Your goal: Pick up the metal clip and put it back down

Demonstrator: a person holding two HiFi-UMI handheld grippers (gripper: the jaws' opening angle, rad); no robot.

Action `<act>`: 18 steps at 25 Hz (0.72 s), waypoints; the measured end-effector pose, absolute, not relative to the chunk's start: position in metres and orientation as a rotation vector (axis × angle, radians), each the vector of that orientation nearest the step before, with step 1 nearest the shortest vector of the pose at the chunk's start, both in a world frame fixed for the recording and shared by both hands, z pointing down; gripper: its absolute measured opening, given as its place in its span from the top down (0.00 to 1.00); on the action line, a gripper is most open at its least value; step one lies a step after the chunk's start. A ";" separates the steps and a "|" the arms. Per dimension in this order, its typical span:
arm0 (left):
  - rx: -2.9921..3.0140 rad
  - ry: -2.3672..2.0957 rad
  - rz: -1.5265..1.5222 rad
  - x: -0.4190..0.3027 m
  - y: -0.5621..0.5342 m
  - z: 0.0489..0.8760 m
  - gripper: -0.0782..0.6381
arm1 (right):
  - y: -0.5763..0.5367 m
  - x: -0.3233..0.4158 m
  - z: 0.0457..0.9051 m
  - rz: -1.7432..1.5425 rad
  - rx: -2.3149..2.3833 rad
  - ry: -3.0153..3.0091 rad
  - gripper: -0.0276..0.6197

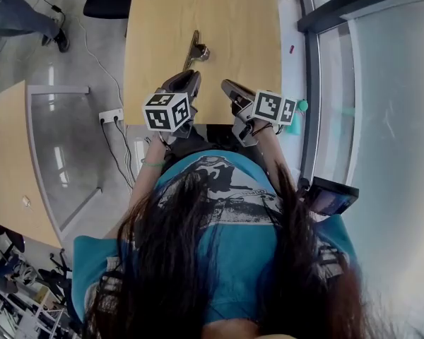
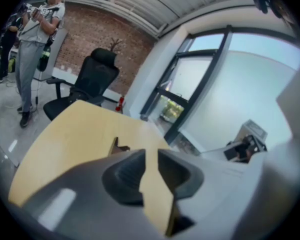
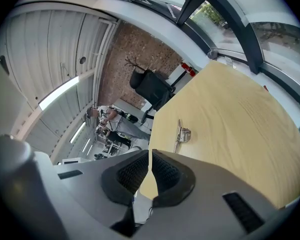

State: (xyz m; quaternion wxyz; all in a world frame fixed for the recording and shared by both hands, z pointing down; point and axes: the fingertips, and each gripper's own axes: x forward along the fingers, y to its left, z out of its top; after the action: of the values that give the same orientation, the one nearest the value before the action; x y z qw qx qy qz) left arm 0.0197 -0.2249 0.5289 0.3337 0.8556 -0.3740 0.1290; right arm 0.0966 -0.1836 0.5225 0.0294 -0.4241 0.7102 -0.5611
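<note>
Clip (image 1: 196, 50) on table (image 1: 240, 20), near L tool (image 1: 186, 82) & R tool (image 1: 231, 89).

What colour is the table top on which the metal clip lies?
The table top is pale yellowish wood, seen best in the head view.

Your table (image 1: 240, 41) is pale yellow wood with a faint grain. The metal clip (image 1: 196, 51) is silver-grey. The left gripper (image 1: 187, 78) and the right gripper (image 1: 230, 87) are grey, with black ribbed pads (image 3: 132, 173). Each cube (image 1: 167, 111) is white with black square markers. Your shirt (image 1: 233, 260) is turquoise with a grey print. The chair (image 2: 92, 81) is black, and the wall (image 2: 85, 34) is red-brown brick.
</note>
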 end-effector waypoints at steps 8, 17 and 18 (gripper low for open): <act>2.244 -1.091 0.510 0.067 -0.278 0.575 0.70 | -0.218 0.134 0.536 -1.816 -1.207 2.260 0.91; 2.303 -1.166 0.947 0.074 -0.316 0.638 0.69 | -0.228 0.138 0.549 -1.897 -1.146 2.287 0.91; 2.309 -1.166 0.992 0.075 -0.317 0.644 0.69 | -0.228 0.139 0.550 -1.904 -1.144 2.285 0.91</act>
State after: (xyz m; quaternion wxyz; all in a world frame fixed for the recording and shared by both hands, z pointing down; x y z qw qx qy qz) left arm 0.0755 -0.3166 0.6436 0.1846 0.8192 -0.4136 0.3519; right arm 0.1386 -0.2282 0.5500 -0.0225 -0.3588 0.7168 -0.5974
